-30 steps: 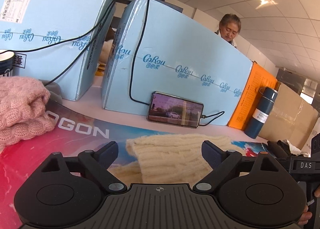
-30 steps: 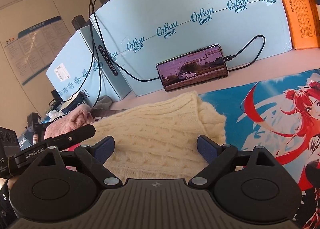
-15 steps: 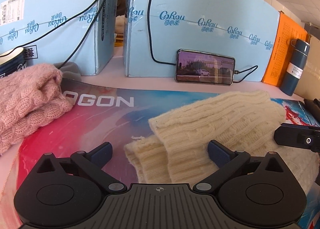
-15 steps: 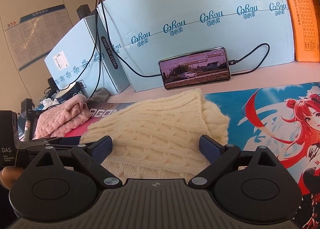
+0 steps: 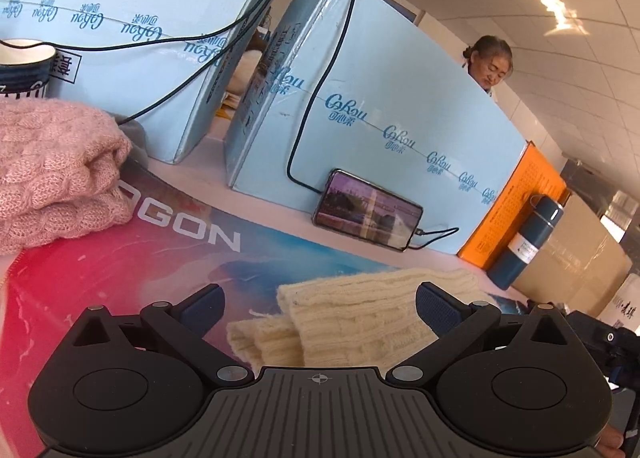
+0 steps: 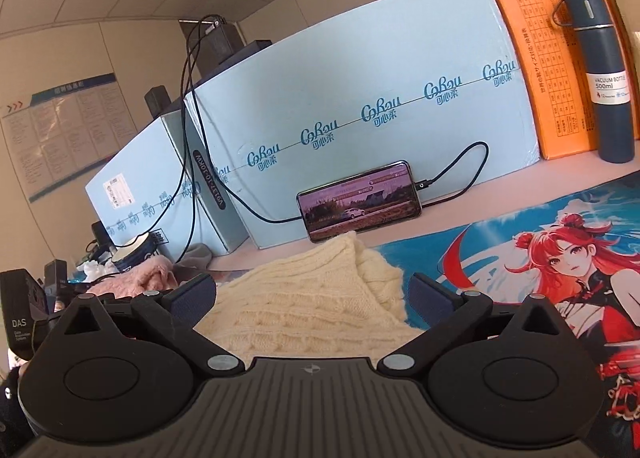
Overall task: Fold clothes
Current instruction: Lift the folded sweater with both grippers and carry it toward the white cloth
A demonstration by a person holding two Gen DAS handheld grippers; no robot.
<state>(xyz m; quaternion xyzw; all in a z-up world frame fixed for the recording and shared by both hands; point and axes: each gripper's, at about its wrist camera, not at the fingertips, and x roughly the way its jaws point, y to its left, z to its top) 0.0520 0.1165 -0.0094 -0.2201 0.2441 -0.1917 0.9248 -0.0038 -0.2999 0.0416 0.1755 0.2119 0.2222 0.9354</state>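
A cream cable-knit sweater (image 5: pixel 360 318) lies folded on the printed desk mat (image 5: pixel 120 270), its ribbed cuffs poking out at the left. My left gripper (image 5: pixel 318 308) is open, low over the sweater's left end, fingers apart with nothing between them. In the right wrist view the same sweater (image 6: pixel 304 306) fills the space ahead of my right gripper (image 6: pixel 314 294), which is open and straddles the knit without closing on it. A folded pink knit (image 5: pixel 52 174) rests at the mat's left edge.
Light blue cartons (image 5: pixel 400 130) wall the back of the table, with a phone (image 5: pixel 366 216) leaning on one and cables running up. A dark blue vacuum bottle (image 6: pixel 604 78) and orange box (image 6: pixel 536 58) stand at the right. A mug (image 5: pixel 24 66) sits behind the pink knit. A person (image 5: pixel 490 62) is behind the cartons.
The left gripper dropped lower and tilted up, so less of the sweater shows. The right gripper swung rightward, bringing the bottle into view. Both stayed open.
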